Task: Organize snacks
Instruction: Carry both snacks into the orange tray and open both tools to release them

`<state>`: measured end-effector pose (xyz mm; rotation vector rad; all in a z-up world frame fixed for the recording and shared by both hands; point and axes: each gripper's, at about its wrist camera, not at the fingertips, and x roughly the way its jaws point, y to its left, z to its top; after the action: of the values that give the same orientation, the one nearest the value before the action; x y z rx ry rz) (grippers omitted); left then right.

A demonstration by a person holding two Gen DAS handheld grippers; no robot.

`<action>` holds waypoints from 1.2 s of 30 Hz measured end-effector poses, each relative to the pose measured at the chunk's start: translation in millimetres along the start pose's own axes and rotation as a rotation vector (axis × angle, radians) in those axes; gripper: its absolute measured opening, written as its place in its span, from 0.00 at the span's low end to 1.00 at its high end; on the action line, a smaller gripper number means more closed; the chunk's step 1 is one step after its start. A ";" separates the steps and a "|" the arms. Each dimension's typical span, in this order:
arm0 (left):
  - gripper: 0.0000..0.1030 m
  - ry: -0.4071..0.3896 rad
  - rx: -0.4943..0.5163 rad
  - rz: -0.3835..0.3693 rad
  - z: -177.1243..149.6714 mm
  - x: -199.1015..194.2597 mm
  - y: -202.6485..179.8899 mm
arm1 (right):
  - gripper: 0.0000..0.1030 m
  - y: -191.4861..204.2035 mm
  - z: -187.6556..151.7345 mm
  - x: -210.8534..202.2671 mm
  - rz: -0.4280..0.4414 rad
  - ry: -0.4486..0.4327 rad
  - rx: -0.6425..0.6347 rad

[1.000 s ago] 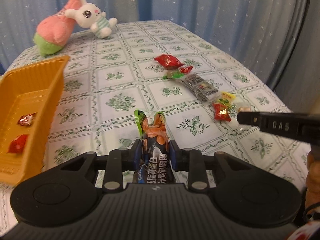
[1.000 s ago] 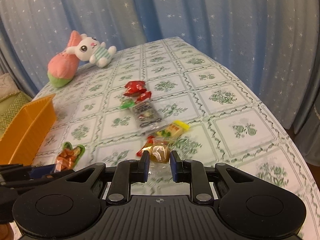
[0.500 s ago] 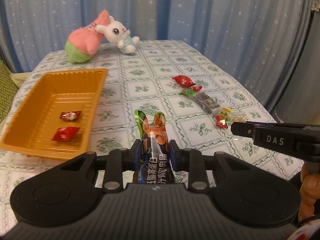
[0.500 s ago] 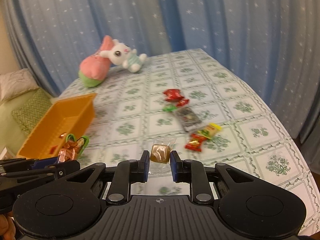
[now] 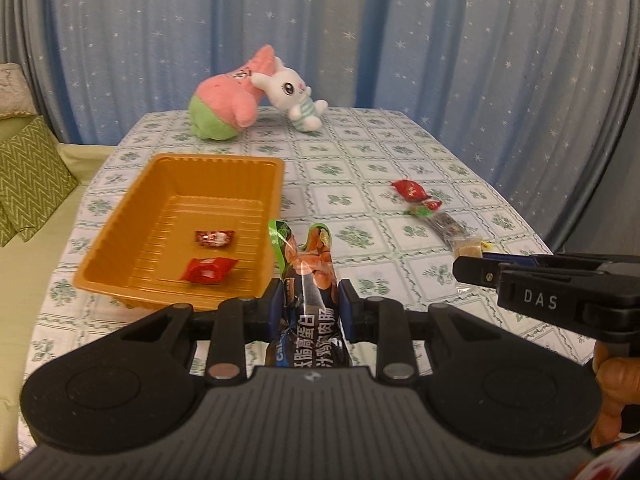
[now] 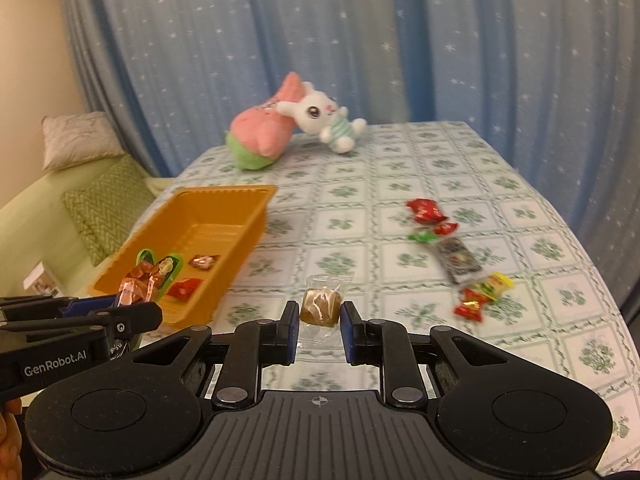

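Two fisheye views ride the handheld claws, each looking forward and down along its fingers, close above the green-patterned cloth-covered surface [image 5: 360, 184]. Both share the orange plastic tray [image 5: 132, 216] [image 6: 256, 208] at left and blue starred curtain [image 5: 440, 40] [image 6: 440, 40] behind.

Left tongs [image 5: 310, 300]: matte black ribbed body, two round recessed discs on top, blue pads on the fingers, silver screw heads at the finger pivots; side lettering "GenRobot.AI" in white. Right tongs [image 6: 319, 318]: same black build, blue pads, silver screws, small crosshair mark on the ribbed top; side lettering "DAS".
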<state>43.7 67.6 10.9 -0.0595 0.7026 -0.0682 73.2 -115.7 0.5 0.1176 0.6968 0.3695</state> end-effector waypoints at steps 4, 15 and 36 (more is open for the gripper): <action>0.25 -0.008 -0.015 0.014 0.0 -7.3 14.2 | 0.22 13.4 2.3 4.3 0.016 0.004 -0.026; 0.25 -0.009 -0.055 0.064 8.7 -6.6 57.9 | 0.22 52.8 15.0 31.1 0.088 0.021 -0.081; 0.25 0.058 -0.039 0.101 36.6 49.2 133.6 | 0.22 97.4 42.5 120.8 0.163 0.095 -0.099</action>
<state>110.5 197.8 -3.3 -0.0594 0.7643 0.0409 157.4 20.2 -17.9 0.0631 0.7631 0.5677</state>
